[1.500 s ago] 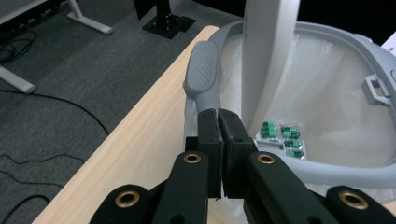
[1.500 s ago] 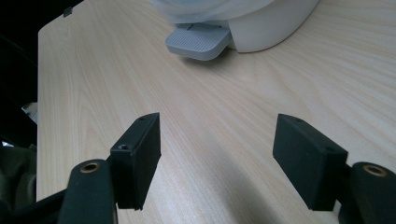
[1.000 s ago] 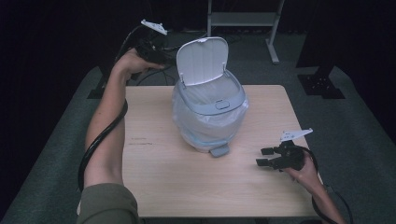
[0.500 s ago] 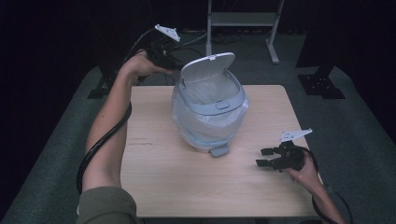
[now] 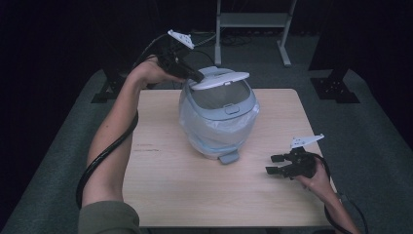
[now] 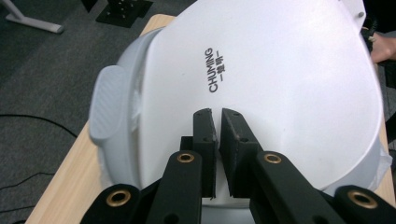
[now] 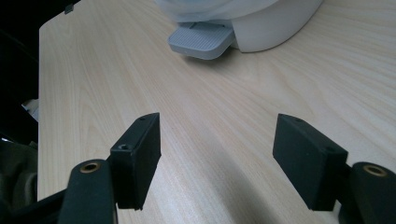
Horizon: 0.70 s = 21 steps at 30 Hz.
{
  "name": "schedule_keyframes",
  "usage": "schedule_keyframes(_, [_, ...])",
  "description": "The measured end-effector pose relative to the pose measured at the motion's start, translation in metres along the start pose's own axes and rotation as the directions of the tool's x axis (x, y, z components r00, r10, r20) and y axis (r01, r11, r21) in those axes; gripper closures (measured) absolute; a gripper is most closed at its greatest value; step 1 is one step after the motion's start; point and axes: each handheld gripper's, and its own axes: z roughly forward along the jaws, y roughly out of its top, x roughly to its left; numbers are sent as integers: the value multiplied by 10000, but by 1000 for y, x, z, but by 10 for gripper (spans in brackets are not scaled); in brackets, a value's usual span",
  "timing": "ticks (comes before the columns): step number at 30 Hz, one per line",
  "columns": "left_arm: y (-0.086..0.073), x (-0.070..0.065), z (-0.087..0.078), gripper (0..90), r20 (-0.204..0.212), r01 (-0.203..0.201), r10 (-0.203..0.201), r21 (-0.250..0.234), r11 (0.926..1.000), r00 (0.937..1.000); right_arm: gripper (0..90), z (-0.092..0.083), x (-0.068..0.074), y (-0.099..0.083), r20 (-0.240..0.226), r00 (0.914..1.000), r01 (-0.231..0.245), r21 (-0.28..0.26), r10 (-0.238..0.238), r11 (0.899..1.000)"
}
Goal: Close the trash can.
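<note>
A light wooden table (image 5: 170, 185) is taking up the middle of the high view, and a rounded pale grey pedal bin (image 5: 218, 122) lined with a clear bag is standing just past its centre, toward 12 o'clock. The bin's white lid (image 5: 220, 80) is sitting partly lowered, tilting up toward 3 o'clock, with the word CHUMING printed on top in the left gripper view. A person's left arm (image 5: 112, 141) is reaching in from 7 o'clock, and the left gripper (image 5: 195, 77) is pressing on the lid at the bin's 10 o'clock edge, its jaws drawn almost together with nothing between them. The right gripper (image 5: 276, 164) is lying low over the table at 4 o'clock, jaws spread wide apart. The grey foot pedal (image 7: 201, 42) is sticking out at the bin's 6 o'clock.
</note>
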Motion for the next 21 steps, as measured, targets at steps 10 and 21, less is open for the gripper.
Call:
schedule_keyframes(10, [5, -12, 5, 825, 272, -211, 209, 99, 9997, 9994, 310, 2, 1, 1, -12, 10000, 65, 71, -65, 10000])
schedule_keyframes(21, [7, -19, 16, 790, 526, -261, 247, 262, 9993, 9983, 310, 4, 2, 1, -32, 10000, 67, 105, -67, 9999])
